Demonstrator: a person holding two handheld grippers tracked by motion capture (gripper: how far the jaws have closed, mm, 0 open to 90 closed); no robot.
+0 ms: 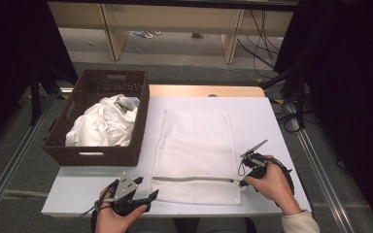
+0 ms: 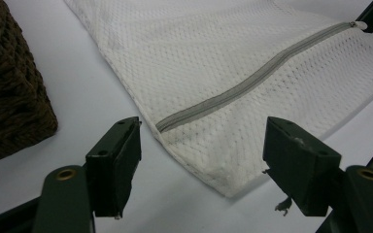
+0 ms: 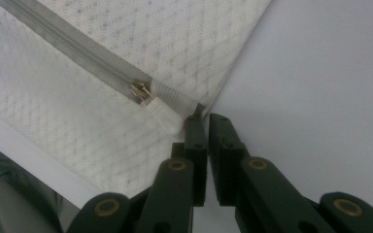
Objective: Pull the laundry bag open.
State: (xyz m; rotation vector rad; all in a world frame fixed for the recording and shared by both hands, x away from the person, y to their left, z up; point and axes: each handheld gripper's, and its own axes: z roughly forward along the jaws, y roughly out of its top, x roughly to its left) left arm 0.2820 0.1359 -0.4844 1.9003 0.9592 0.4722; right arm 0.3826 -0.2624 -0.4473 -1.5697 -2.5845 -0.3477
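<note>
A white mesh bag (image 1: pixel 194 145) lies flat on the white table (image 1: pixel 264 116), its grey zipper (image 1: pixel 194 179) running across near the front edge. My right gripper (image 1: pixel 243 183) sits at the zipper's right end. In the right gripper view its jaws (image 3: pixel 204 116) are shut on the bag's edge (image 3: pixel 77 126), just past the metal slider (image 3: pixel 142 91) and its white pull tab (image 3: pixel 167 115). My left gripper (image 1: pixel 146 187) stands open at the front left. In its own view the open gripper (image 2: pixel 204 128) straddles the bag's near corner (image 2: pixel 213 53) and the zipper's left end (image 2: pixel 243 85).
A dark wicker basket (image 1: pixel 94 158) with crumpled white laundry (image 1: pixel 102 124) stands at the table's left, close to the bag; its corner (image 2: pixel 9 97) appears in the left gripper view. Bare table lies right of the bag. Cables and frame rails run beyond the table edges.
</note>
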